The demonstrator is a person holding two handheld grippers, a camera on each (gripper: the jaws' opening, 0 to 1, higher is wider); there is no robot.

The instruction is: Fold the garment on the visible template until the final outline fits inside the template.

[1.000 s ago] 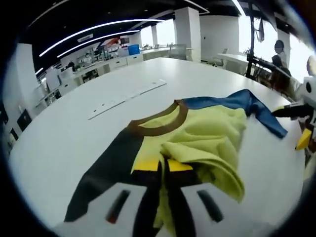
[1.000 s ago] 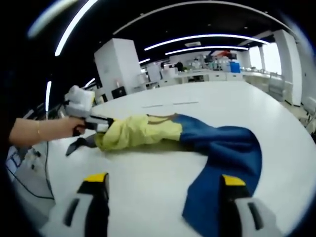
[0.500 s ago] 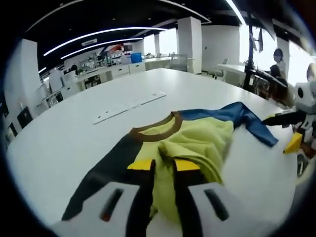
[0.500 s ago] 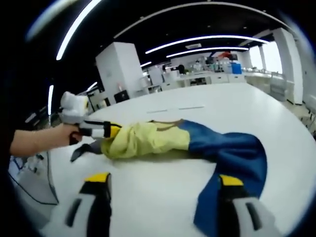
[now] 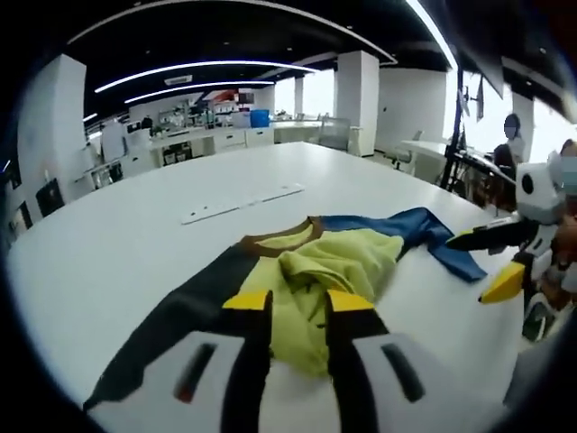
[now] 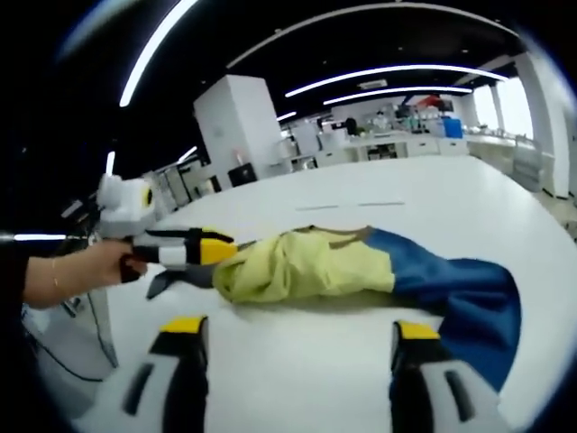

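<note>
A garment with a yellow body (image 5: pixel 347 262), brown collar (image 5: pixel 279 239), blue side (image 5: pixel 424 230) and black sleeve (image 5: pixel 171 325) lies bunched on the white table (image 5: pixel 117 244). My left gripper (image 5: pixel 298 302) is a little open, and a fold of the yellow cloth lies between its jaws. In the right gripper view, it (image 6: pixel 216 248) sits at the left end of the yellow heap (image 6: pixel 306 266). My right gripper (image 6: pixel 297 329) is wide open over bare table, short of the blue cloth (image 6: pixel 469 289). It (image 5: pixel 482 263) comes in from the right beside the blue tip.
A thin pale strip (image 5: pixel 243 203) lies on the table beyond the collar, and also appears in the right gripper view (image 6: pixel 352 206). A hand (image 6: pixel 90 271) holds the left gripper. Desks and shelves (image 5: pixel 207 131) stand past the far table edge, and a person (image 5: pixel 514 131) is at the back right.
The left gripper's jaws have spread apart around the yellow fold, and it has drawn back a little. The right gripper has backed away, so the blue cloth no longer lies between its jaws.
</note>
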